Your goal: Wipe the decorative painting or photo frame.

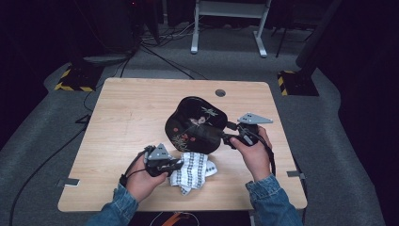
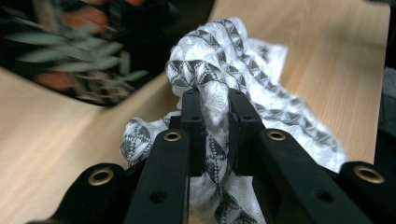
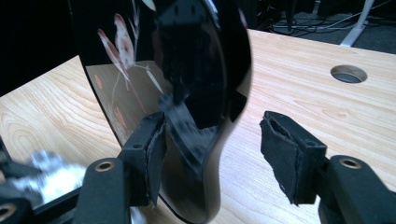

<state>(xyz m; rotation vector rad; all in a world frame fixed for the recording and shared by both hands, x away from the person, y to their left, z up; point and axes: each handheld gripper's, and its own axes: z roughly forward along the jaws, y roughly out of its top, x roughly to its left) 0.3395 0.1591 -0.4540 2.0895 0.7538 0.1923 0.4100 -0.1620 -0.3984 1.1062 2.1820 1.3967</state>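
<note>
Patterned cloth (image 2: pixel 219 70) — pinched by left gripper (image 2: pixel 215 112)

Left gripper (image 1: pixel 175 165), held low in the left hand (image 1: pixel 143 181), has its jaws clamped on the cloth (image 2: pixel 219 70) just before the tray (image 1: pixel 197 123). Right gripper (image 1: pixel 225 136), in the right hand (image 1: pixel 256 155), points left at the tray's right rim, jaws wide, the rim between them; only one pad touches it.

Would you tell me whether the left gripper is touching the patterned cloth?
Touching. The left gripper view shows the left gripper shut on the cloth, with folds bunched between both jaws.
</note>
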